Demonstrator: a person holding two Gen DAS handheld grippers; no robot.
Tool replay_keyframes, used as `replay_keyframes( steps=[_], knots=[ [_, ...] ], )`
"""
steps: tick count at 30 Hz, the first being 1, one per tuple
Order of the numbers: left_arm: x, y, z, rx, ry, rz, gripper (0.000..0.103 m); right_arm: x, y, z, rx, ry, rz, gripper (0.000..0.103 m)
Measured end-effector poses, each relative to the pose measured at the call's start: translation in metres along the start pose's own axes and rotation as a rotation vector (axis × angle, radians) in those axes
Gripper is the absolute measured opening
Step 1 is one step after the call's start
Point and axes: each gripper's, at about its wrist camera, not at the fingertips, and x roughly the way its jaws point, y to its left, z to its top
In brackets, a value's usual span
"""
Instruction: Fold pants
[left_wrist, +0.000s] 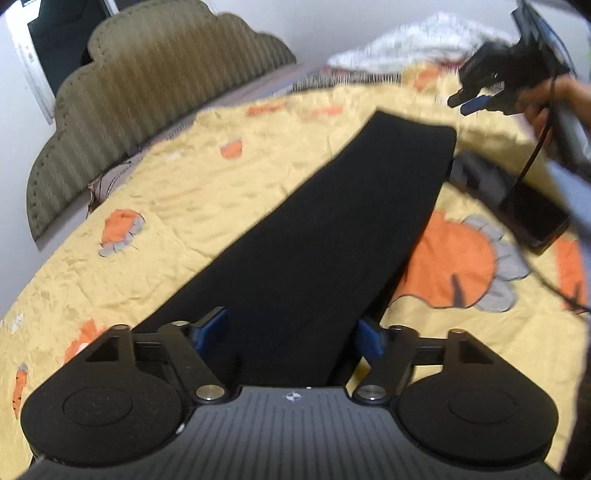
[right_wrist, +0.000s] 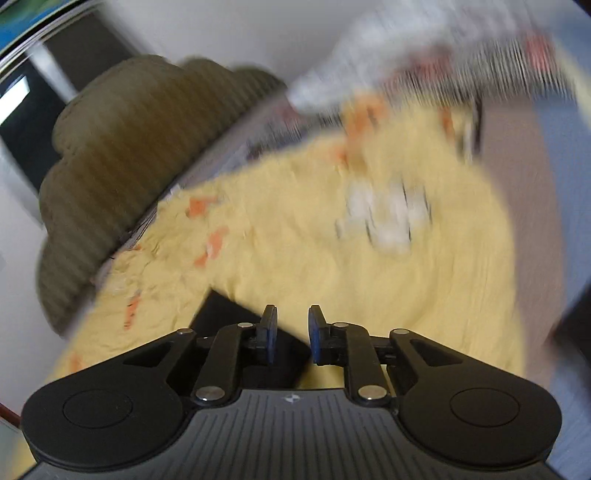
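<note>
The black pants (left_wrist: 332, 229) lie flat as a long folded strip on a yellow bedspread (left_wrist: 184, 184), running from near me to the far right. My left gripper (left_wrist: 291, 332) is open wide and empty, its fingers on either side of the strip's near end, just above it. My right gripper (left_wrist: 476, 99) shows in the left wrist view, held in a hand above the pants' far end. In the blurred right wrist view my right gripper (right_wrist: 291, 332) is partly open and empty, with a corner of the pants (right_wrist: 236, 317) below it.
The bedspread has orange and grey patches (left_wrist: 465, 266). An olive ribbed headboard (left_wrist: 140, 96) stands at the back left. A black flat device with a cable (left_wrist: 528, 214) lies right of the pants. White bedding (left_wrist: 413, 44) is heaped at the far end.
</note>
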Motion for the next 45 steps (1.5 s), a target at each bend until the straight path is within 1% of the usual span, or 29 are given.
replay_keyframes(
  steps=[1,2,4,6,7,8,10,12,13,14,16,18,19,21,22,23,25,26,27,29,30,32,35,37,40,41,42,44,45],
  knots=[
    [-0.005,0.006,0.000,-0.024,-0.006,-0.007,0.077,-0.005,0.012,0.001,-0.073,-0.029,0.013,0.018],
    [-0.008,0.013,0.000,-0.055,-0.010,-0.012,0.077,-0.005,0.025,0.001,-0.147,-0.022,0.056,0.018],
    [-0.008,0.029,0.000,-0.134,-0.005,-0.020,0.081,0.009,0.047,-0.002,-0.257,0.096,0.190,0.018],
    [0.001,0.044,-0.001,-0.209,0.040,0.008,0.081,0.035,0.056,-0.010,-0.238,0.250,0.255,0.018],
    [0.005,0.047,-0.002,-0.228,0.059,0.018,0.079,0.048,0.058,-0.013,-0.235,0.302,0.256,0.018],
    [0.005,0.050,-0.003,-0.240,0.069,0.019,0.075,0.060,0.058,-0.016,-0.245,0.321,0.225,0.018],
    [-0.006,0.052,-0.003,-0.235,0.041,-0.018,0.076,0.074,0.055,-0.014,-0.256,0.303,0.134,0.018],
    [-0.023,0.055,-0.005,-0.227,-0.026,-0.093,0.079,0.063,0.060,-0.008,-0.244,0.263,0.135,0.021],
    [-0.029,0.058,-0.006,-0.235,-0.048,-0.114,0.081,0.054,0.070,-0.009,-0.286,0.244,0.171,0.021],
    [-0.031,0.062,-0.007,-0.247,-0.056,-0.116,0.084,0.047,0.084,-0.012,-0.354,0.253,0.221,0.021],
    [-0.024,0.071,-0.007,-0.266,-0.030,-0.070,0.084,0.038,0.117,-0.028,-0.520,0.347,0.344,0.022],
    [-0.007,0.080,-0.006,-0.278,0.051,-0.020,0.083,0.030,0.151,-0.055,-0.710,0.427,0.453,0.022],
    [0.004,0.084,-0.004,-0.281,0.094,-0.017,0.082,0.029,0.167,-0.069,-0.807,0.450,0.471,0.022],
    [0.024,0.091,-0.003,-0.286,0.144,-0.038,0.082,0.035,0.191,-0.096,-0.976,0.487,0.456,0.022],
    [0.036,0.094,-0.001,-0.285,0.171,-0.047,0.082,0.043,0.199,-0.105,-1.033,0.489,0.434,0.022],
    [0.050,0.096,-0.001,-0.284,0.202,-0.043,0.077,0.049,0.206,-0.109,-1.058,0.464,0.438,0.023],
    [0.075,0.104,-0.003,-0.297,0.239,-0.008,0.076,0.064,0.222,-0.104,-1.050,0.463,0.432,0.024],
    [0.082,0.110,-0.004,-0.332,0.217,0.009,0.079,0.073,0.230,-0.102,-1.047,0.450,0.415,0.025],
    [0.087,0.120,-0.004,-0.378,0.193,0.031,0.076,0.079,0.235,-0.102,-1.052,0.438,0.392,0.025],
    [0.091,0.132,-0.004,-0.439,0.205,0.088,0.074,0.085,0.237,-0.101,-1.034,0.431,0.352,0.025],
    [0.084,0.136,-0.003,-0.465,0.206,0.113,0.068,0.075,0.234,-0.100,-1.033,0.415,0.359,0.025],
    [0.064,0.137,-0.006,-0.465,0.189,0.134,0.070,0.050,0.229,-0.099,-1.041,0.403,0.432,0.025],
    [0.035,0.135,-0.021,-0.465,0.194,0.135,0.073,0.026,0.227,-0.116,-1.100,0.483,0.539,0.025],
    [0.033,0.135,-0.028,-0.483,0.219,0.143,0.073,0.028,0.231,-0.135,-1.159,0.536,0.547,0.025],
    [0.060,0.140,-0.031,-0.467,0.257,0.174,0.075,0.043,0.247,-0.142,-1.138,0.521,0.550,0.031],
    [0.067,0.143,-0.032,-0.480,0.248,0.184,0.084,0.050,0.253,-0.141,-1.118,0.516,0.547,0.031],
    [0.075,0.148,-0.030,-0.499,0.236,0.200,0.088,0.058,0.259,-0.142,-1.117,0.504,0.537,0.034],
    [0.086,0.157,-0.025,-0.520,0.232,0.222,0.091,0.070,0.266,-0.140,-1.077,0.485,0.514,0.055],
    [0.088,0.162,-0.024,-0.541,0.234,0.218,0.087,0.073,0.267,-0.137,-1.041,0.480,0.482,0.055]
  ],
)
